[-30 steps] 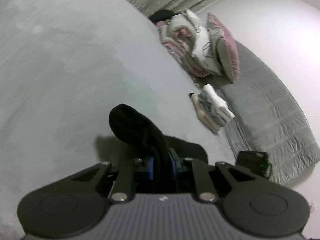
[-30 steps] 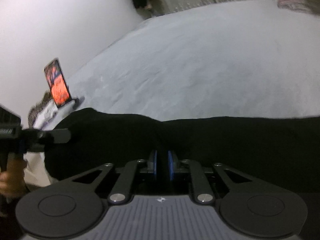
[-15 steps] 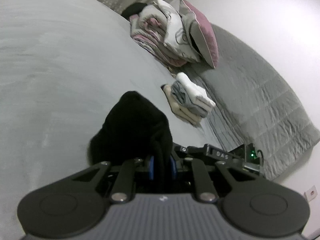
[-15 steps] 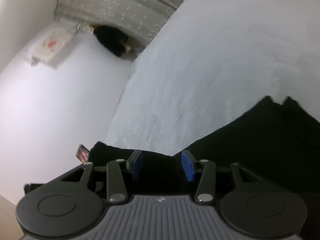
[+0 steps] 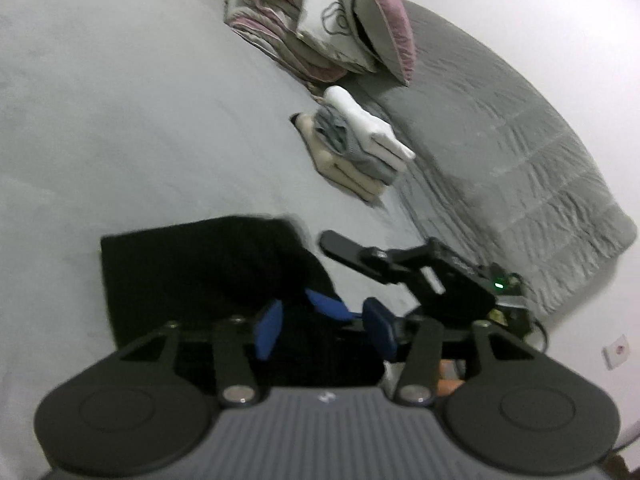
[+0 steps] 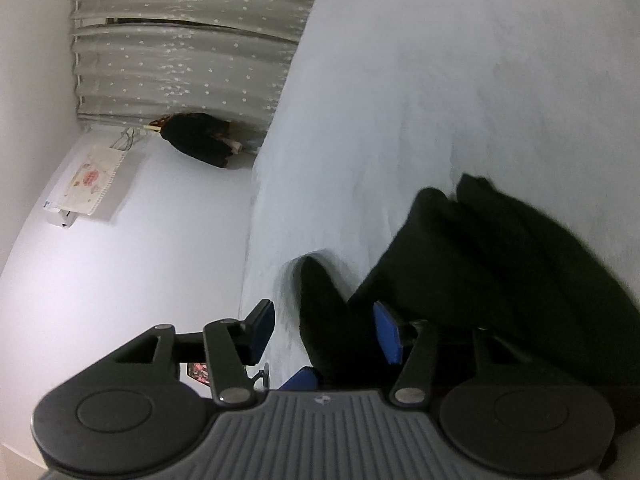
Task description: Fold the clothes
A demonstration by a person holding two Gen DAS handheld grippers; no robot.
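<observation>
Both of our grippers have let go since a second ago: then each pinched a fold of the black garment [image 5: 208,268], and now the cloth lies dropped on the grey bedspread [image 5: 120,100]. Our left gripper [image 5: 326,326] has just been opening its jaws; they stand spread, blue pads apart, with the near part of the garment lying below and between them but not pressed. In the left wrist view the garment shows as a roughly squared dark shape on the bed, with our right gripper [image 5: 340,246] reaching in just beside its right edge.

Our right gripper [image 6: 326,330] has likewise just been opening; its jaws are spread, and a dark lobe of the black garment [image 6: 500,272] rises between the blue pads without either one squeezing it.

Farther off on the bed sits a stack of folded clothes [image 5: 356,152], beige, grey and white. Beyond it lie a pile of folded bedding [image 5: 292,36] and a pink cushion [image 5: 390,28], next to a grey quilted blanket [image 5: 520,152]. In the right wrist view, a dotted curtain [image 6: 184,52] hangs at the far wall.
</observation>
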